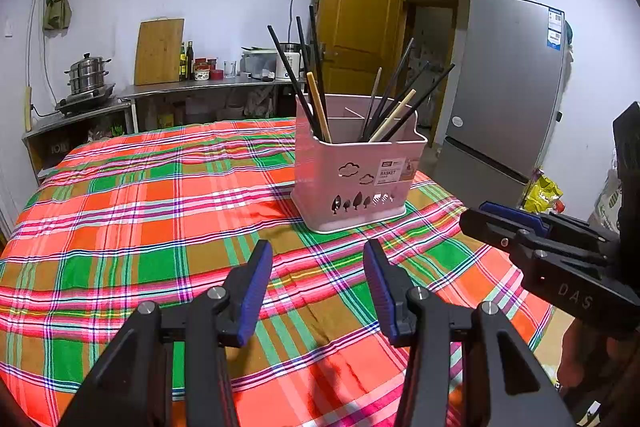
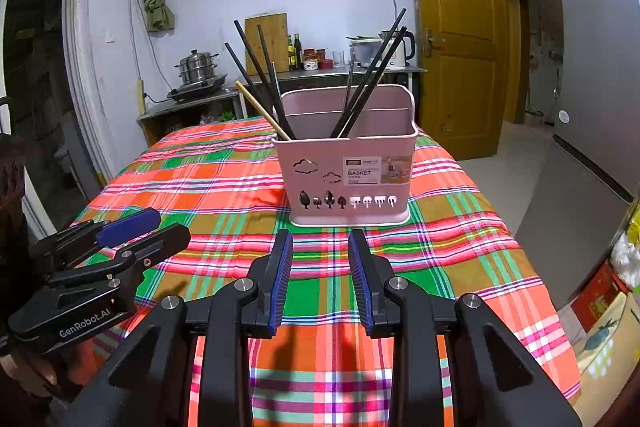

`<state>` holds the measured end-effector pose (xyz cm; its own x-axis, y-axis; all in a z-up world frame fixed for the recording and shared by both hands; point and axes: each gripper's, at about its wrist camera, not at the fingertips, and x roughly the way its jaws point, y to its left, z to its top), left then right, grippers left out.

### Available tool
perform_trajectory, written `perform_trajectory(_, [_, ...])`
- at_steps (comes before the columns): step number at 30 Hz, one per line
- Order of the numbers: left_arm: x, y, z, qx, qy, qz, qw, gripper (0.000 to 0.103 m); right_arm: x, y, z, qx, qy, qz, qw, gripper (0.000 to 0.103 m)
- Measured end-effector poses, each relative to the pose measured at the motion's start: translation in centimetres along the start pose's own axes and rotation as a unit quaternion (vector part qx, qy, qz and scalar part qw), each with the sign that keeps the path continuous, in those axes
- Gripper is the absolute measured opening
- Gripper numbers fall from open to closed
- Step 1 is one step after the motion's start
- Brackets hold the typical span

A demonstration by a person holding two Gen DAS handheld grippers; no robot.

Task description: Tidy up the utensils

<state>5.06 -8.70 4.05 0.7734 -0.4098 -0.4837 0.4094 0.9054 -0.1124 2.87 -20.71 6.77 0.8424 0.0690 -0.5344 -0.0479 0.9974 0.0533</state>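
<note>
A pink plastic utensil basket (image 1: 356, 171) stands upright on the plaid tablecloth (image 1: 140, 219); it also shows in the right wrist view (image 2: 348, 171). Several black chopsticks (image 1: 292, 75) and a few wooden ones (image 1: 319, 107) stand in it, leaning left and right, as the right wrist view (image 2: 260, 75) also shows. My left gripper (image 1: 318, 251) is open and empty, just short of the basket. My right gripper (image 2: 320, 239) is open and empty, close to the basket's front. Each gripper appears in the other's view: the right one (image 1: 476, 215), the left one (image 2: 160, 227).
A steel counter (image 1: 192, 91) behind the table carries a steamer pot (image 1: 86, 75), a cutting board (image 1: 159, 51), bottles and jars. A grey fridge (image 1: 504, 87) stands at the right by a wooden door (image 1: 356, 15). Bags (image 1: 540, 193) lie on the floor at the right.
</note>
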Motion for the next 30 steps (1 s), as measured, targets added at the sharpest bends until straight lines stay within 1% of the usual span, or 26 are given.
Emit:
perform_trajectory(15, [0.15,0.14,0.01,-0.003,0.002,0.003,1.0,0.049,0.0,0.03,0.01,0.0,0.001,0.0,1.0,0.03])
perform_trajectory(25, [0.13,-0.04,0.02,0.006,0.0,0.014,0.9999,0.049,0.06,-0.09,0.06,0.0,0.001,-0.001,1.0,0.03])
perform_trajectory(30, [0.0,-0.31,-0.05,0.014,0.0,0.011,0.9998,0.049,0.08,-0.13,0.07,0.0,0.001,0.0,1.0,0.03])
